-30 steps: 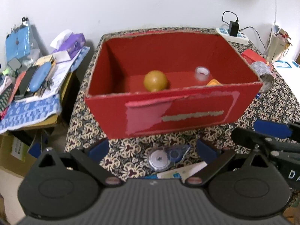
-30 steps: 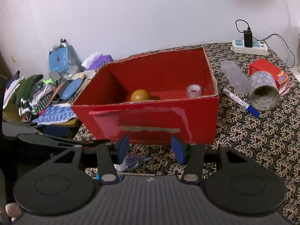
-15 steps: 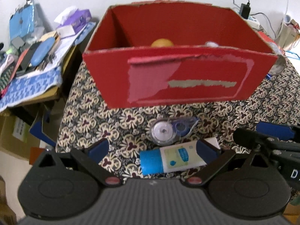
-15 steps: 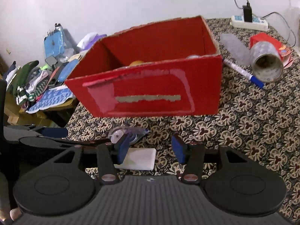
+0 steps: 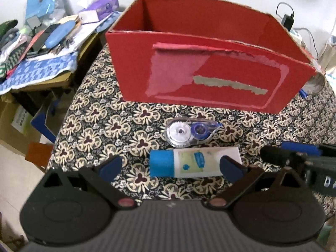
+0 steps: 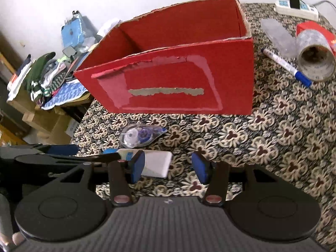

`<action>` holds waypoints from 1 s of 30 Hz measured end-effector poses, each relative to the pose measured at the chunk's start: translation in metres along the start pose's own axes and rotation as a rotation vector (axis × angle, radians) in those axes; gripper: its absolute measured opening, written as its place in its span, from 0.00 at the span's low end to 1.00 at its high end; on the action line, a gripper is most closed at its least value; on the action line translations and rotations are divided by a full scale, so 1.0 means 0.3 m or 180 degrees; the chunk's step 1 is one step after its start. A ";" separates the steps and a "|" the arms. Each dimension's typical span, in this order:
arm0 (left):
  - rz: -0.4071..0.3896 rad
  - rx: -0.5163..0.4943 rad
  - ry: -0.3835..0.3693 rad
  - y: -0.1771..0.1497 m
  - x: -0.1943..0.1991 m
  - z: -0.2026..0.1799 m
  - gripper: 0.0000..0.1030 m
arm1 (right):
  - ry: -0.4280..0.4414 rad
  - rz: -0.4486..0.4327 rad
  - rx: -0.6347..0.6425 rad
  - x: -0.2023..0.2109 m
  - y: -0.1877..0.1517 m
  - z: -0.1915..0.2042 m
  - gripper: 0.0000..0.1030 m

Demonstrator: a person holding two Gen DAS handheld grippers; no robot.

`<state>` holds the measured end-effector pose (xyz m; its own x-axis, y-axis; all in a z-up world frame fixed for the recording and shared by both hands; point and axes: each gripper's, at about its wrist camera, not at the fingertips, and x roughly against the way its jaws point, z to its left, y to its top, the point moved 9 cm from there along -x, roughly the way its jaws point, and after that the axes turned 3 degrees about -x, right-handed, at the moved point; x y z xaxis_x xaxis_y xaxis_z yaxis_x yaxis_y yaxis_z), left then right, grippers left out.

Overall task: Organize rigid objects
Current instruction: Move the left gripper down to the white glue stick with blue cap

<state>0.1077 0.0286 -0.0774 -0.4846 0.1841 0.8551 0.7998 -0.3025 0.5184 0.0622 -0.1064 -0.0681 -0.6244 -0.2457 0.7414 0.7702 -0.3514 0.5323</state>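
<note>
My left hand-held gripper (image 5: 171,167) stands released, its blue pads (image 5: 230,167) wide apart either side of the white tube with the blue cap (image 5: 194,165), not pressing it. The tube lies on its side on the patterned surface (image 5: 100,124), in front of the red cardboard box (image 5: 201,77). The clear correction-tape dispenser (image 5: 189,132) lies between the tube and the box, just beside the tube. My right hand-held gripper (image 6: 170,169) is also released and holds nothing; it hangs over the surface in front of the box, at the tube's flat end. Right of the box lie a blue-capped marker (image 6: 285,67) and a roll of tape (image 6: 315,59).
</note>
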 end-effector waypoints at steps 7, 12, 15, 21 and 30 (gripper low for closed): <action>0.0025 0.0320 -0.0156 -0.051 0.008 0.002 0.96 | 0.0259 0.0098 0.0027 -0.018 -0.001 -0.057 0.35; 0.0080 0.0519 -0.0232 -0.071 -0.016 -0.024 0.96 | 0.0415 0.0178 0.0022 -0.044 -0.036 -0.098 0.35; 0.0120 0.0563 -0.0202 -0.081 -0.028 -0.034 0.96 | 0.0537 0.0201 -0.0017 -0.044 -0.050 -0.122 0.35; 0.0273 0.0765 -0.0333 -0.119 -0.059 -0.036 0.96 | 0.0659 0.0118 0.0426 -0.025 -0.056 -0.118 0.35; 0.0257 0.1241 -0.0234 -0.122 -0.072 0.059 0.96 | 0.0975 0.0203 0.1941 -0.088 -0.057 0.035 0.35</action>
<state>0.0952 0.0522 -0.1148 -0.3994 0.2450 0.8834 0.9155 0.0560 0.3984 0.0668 -0.0845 -0.0927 -0.5148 -0.5251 0.6777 0.6861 0.2216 0.6929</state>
